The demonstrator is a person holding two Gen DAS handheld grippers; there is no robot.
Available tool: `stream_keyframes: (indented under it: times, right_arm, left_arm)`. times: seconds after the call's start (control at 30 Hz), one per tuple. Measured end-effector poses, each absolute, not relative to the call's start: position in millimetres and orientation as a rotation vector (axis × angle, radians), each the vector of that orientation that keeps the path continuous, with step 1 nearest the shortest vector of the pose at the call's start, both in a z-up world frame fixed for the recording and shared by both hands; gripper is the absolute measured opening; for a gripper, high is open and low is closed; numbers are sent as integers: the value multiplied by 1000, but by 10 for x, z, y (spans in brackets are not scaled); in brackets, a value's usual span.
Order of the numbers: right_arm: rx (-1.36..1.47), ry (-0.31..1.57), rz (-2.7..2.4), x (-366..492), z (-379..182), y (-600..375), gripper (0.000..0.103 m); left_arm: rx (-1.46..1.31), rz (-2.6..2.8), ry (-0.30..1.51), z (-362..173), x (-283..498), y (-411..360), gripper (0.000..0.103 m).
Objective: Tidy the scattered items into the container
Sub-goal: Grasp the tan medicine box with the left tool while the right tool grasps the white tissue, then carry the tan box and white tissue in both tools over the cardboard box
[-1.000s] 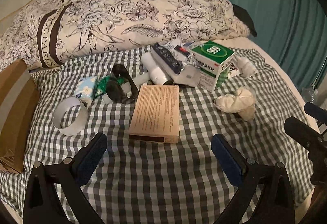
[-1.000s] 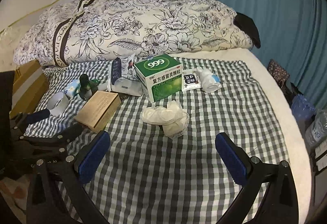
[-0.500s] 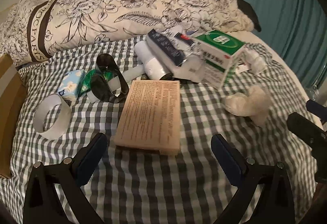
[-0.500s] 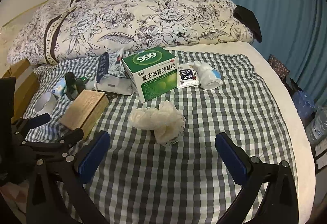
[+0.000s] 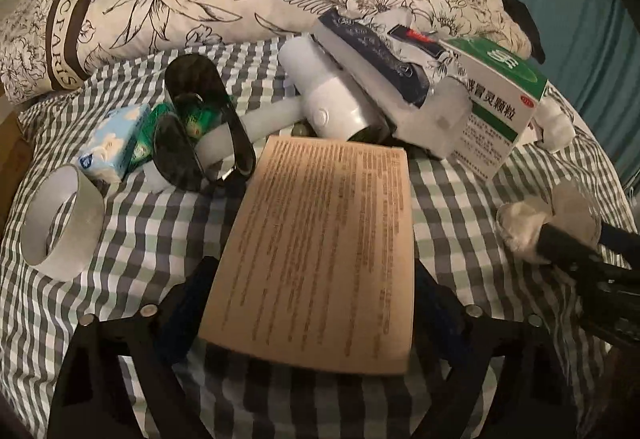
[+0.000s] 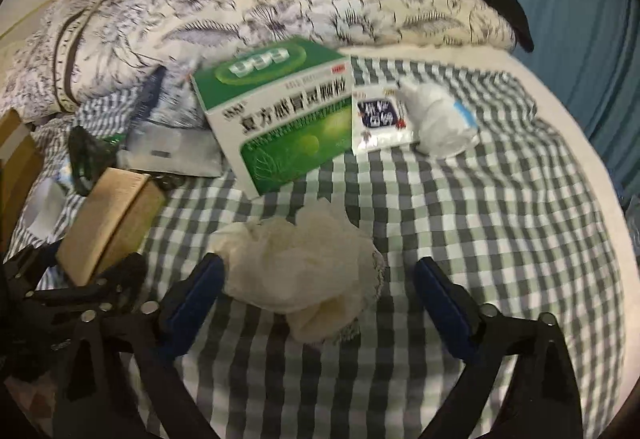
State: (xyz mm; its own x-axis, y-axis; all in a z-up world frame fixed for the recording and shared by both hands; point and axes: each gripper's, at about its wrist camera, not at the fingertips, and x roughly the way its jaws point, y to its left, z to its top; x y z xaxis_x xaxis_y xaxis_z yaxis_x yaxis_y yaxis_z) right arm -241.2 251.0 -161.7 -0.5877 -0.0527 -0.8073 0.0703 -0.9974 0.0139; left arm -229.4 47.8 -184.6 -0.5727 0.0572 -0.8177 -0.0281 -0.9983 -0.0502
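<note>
Tan box (image 5: 316,255) now sits between the spread left tongs (image 5: 312,303), which have closed in; right tongs (image 6: 316,299), also spread, straddle the crumpled cloth (image 6: 304,267).

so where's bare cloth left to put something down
Bare checked cloth lies right of the crumpled rag, below the white bundle. Crowded from the green box leftward to the tape roll.

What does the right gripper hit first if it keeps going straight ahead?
Probably the crumpled white cloth: it lies between the open jaws of the right gripper. The green medicine box lies behind it; the blur leaves depth unclear.
</note>
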Motion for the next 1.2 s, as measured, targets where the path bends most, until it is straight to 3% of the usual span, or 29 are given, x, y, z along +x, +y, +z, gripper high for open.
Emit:
stream_keyframes:
  times: [0.1,0.23,0.33,0.77,1.2]
  right_arm:
    - [1415,11,-2724,-2464,-1694,2518,79]
    - [1417,4,-2707,-2462,-1739,2526,37]
    - [1397,-61,-2675,-2413,-1710,2557,19]
    - [1340,-110,-2649,-1840,-1431,2619,16]
    - [1192,-90,-2688,-1048,-597,2514,16]
  left_arm:
    - [-1410,2753,-45,-1851,-2279,494,82]
    - [-1399,2747,-54,-1853,-2254,489,79]
    - [-1384,2738,-68,-1824,-2193,478,78]
    - [-1355,2803,-30,-1339,-1723,429,78]
    - [-1191,2877,-26,-500,-1016,450,78]
